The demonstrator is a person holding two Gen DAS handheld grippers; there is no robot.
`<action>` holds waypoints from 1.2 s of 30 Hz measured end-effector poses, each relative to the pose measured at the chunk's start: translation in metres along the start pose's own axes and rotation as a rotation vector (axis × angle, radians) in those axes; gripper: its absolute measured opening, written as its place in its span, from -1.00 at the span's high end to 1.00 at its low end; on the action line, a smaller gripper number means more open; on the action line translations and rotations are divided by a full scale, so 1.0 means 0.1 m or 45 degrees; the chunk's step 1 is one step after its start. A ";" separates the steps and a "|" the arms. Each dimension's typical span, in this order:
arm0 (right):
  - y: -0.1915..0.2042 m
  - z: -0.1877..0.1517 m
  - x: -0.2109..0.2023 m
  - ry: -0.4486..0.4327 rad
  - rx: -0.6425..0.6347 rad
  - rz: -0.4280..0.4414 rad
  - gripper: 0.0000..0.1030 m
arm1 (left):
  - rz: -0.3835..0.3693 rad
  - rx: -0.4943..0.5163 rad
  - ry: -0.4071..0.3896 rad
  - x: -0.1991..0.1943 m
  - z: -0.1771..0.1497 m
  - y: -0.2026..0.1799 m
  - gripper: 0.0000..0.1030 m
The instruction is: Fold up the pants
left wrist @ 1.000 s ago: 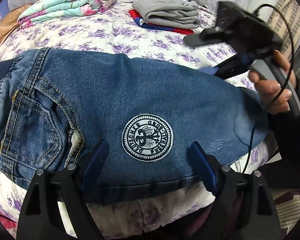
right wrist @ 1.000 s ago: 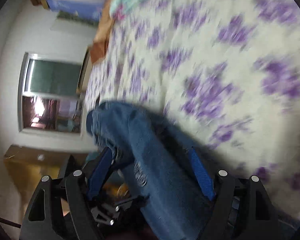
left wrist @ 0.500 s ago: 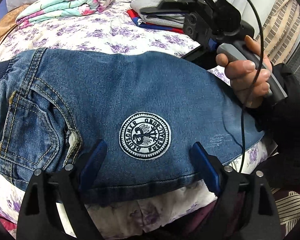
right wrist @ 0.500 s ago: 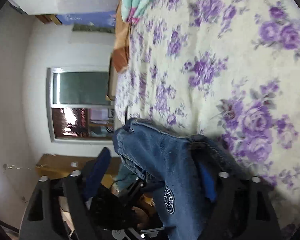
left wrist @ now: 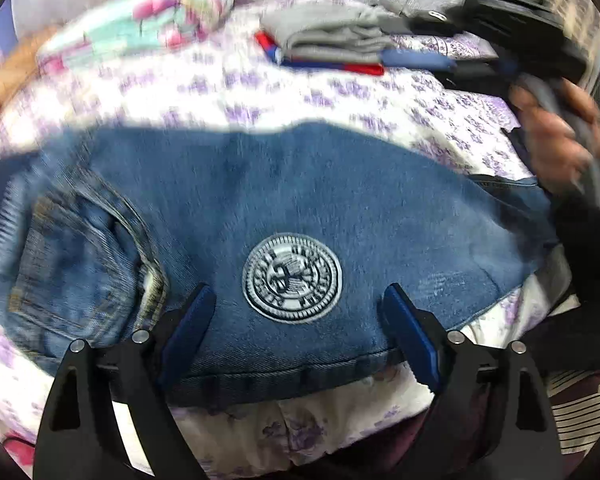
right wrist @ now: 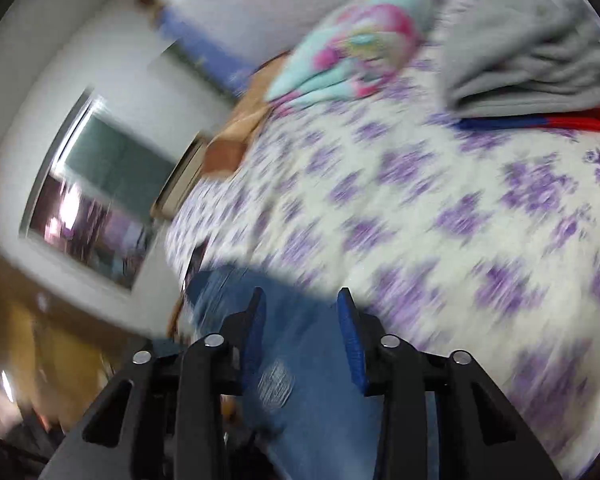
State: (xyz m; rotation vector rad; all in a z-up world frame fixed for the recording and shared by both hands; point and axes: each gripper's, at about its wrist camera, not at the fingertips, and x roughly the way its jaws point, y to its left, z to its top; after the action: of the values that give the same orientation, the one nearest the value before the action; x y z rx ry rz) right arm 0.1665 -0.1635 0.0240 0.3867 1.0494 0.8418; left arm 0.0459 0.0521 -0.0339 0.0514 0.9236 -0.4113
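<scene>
Left gripper (left wrist: 296,312): jaws wide apart, astride the jeans' (left wrist: 284,200) round patch (left wrist: 292,278), gripping nothing.
Right gripper (right wrist: 302,330): jaws closing, denim between them, grip uncertain.
Jeans: folded on the floral bedsheet (right wrist: 440,208), near edge.

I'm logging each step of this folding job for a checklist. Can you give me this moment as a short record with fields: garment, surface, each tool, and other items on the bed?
garment: blue jeans, spread across the bed, round patch facing up
surface: bed sheet with purple flowers
left tool: jaws wide, straddling the jeans near the patch, not pinching
right tool: jaws closing, denim between them
other items: folded grey garment on a red and blue one; folded floral blanket
image quality: both views blurred
</scene>
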 end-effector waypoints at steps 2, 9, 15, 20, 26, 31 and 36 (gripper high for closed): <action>0.21 -0.31 0.08 0.059 -0.032 -0.005 0.17 | 0.048 0.089 -0.119 -0.17 0.02 -0.13 -0.64; -0.48 -0.94 0.47 0.015 0.225 -0.117 1.00 | 0.134 0.003 -0.013 0.26 -0.01 0.09 -0.87; -0.19 -1.18 -0.53 -0.368 0.117 -0.332 -0.32 | 0.087 -0.016 -0.039 0.13 -0.03 0.14 -0.88; -0.26 -1.16 -0.92 -0.323 0.009 -0.445 0.02 | 0.066 -0.041 -0.057 0.15 -0.02 0.15 -0.88; -1.10 -1.30 -0.68 -0.239 0.305 -0.377 1.00 | 0.110 0.018 -0.059 0.16 -0.11 0.07 -0.88; -1.05 -1.47 -0.86 -0.427 0.259 -0.486 1.00 | 0.113 0.053 -0.053 0.12 -0.16 0.05 -0.88; -1.24 -1.83 -1.50 -0.630 0.431 -0.745 1.00 | 0.111 0.057 -0.064 0.05 -0.19 0.07 -0.87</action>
State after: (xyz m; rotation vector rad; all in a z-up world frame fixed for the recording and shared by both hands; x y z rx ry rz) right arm 0.0229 -0.3763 -0.0522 0.5064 0.7701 0.0302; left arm 0.0368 0.0611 -0.0503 0.1210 0.8593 -0.3507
